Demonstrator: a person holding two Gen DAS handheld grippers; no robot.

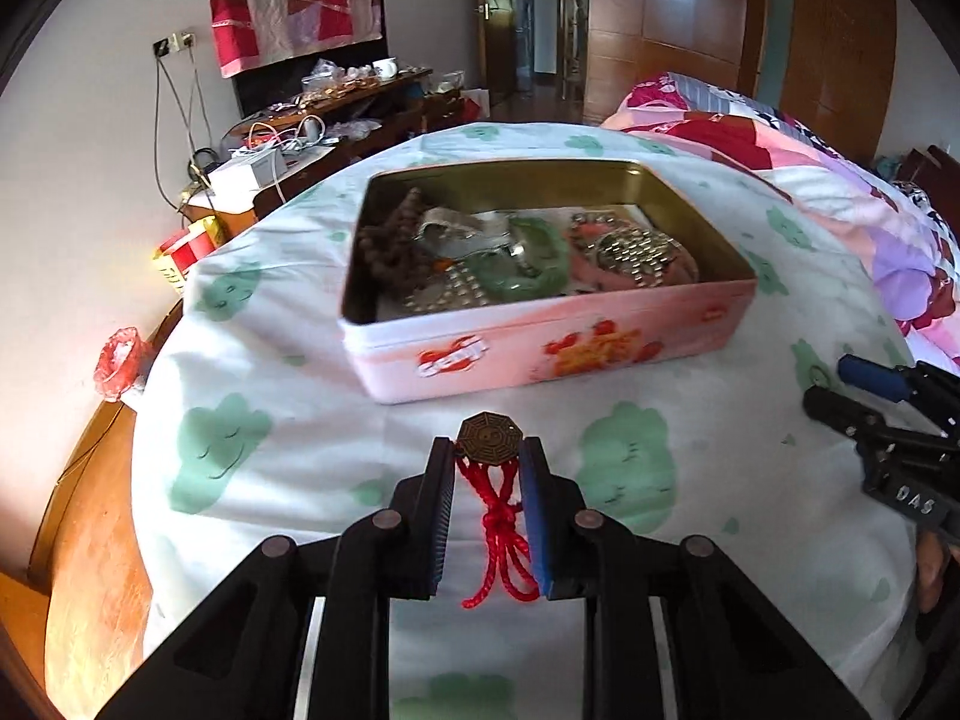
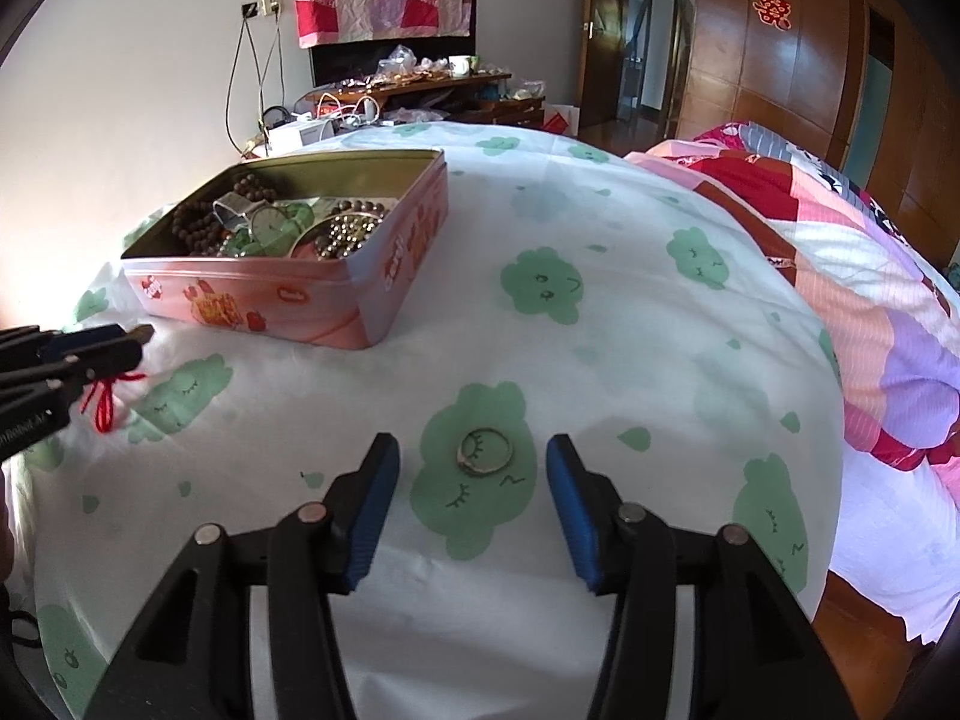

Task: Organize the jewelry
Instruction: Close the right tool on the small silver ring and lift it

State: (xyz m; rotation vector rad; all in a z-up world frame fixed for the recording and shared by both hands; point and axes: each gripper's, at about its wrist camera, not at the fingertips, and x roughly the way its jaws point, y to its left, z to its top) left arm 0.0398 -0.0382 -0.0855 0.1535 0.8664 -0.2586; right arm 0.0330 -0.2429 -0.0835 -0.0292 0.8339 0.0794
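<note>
A bed (image 2: 600, 324) fills the room in front of me, spread with a white sheet printed with green cloud faces, and a pink and red quilt (image 2: 870, 276) lies bunched along its right side. On the sheet sits an open pink tin (image 1: 540, 348), gold inside, already holding brown beads (image 1: 384, 240), a green bangle (image 1: 528, 270), a watch and some studded metal pieces (a fair jumble).

Just short of the tin, the left gripper (image 1: 489, 462) is clamped narrow on a charm (image 1: 491, 439), a small bronze eight-sided disc pinched at the fingertips, with its knotted red cord (image 1: 501, 534) trailing down between the pads.

Off to the right, well apart from the tin, the right gripper (image 2: 474, 462) stands about half open, with nothing pressed between its blue pads. A thin silver ring (image 2: 486, 450) lies flat on one of the green clouds, between the two fingers and touching neither.
</note>
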